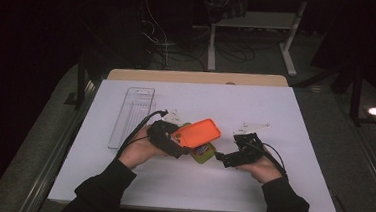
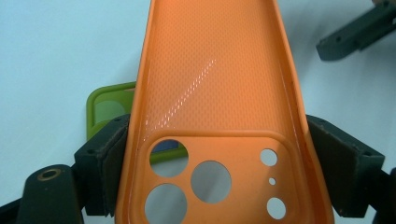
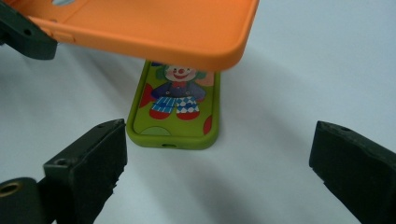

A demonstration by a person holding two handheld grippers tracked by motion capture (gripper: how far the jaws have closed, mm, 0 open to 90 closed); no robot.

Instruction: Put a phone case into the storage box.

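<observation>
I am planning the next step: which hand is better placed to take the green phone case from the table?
Probably the right. The right gripper is open and empty, its jaws facing the green case on the table. The left gripper is busy gripping the orange case.

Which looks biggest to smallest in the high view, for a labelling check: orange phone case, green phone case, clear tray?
1. clear tray, the longest.
2. orange phone case, held above the table and so nearer the camera, which flatters it.
3. green phone case, mostly hidden beneath the orange one, so unsure.
</observation>
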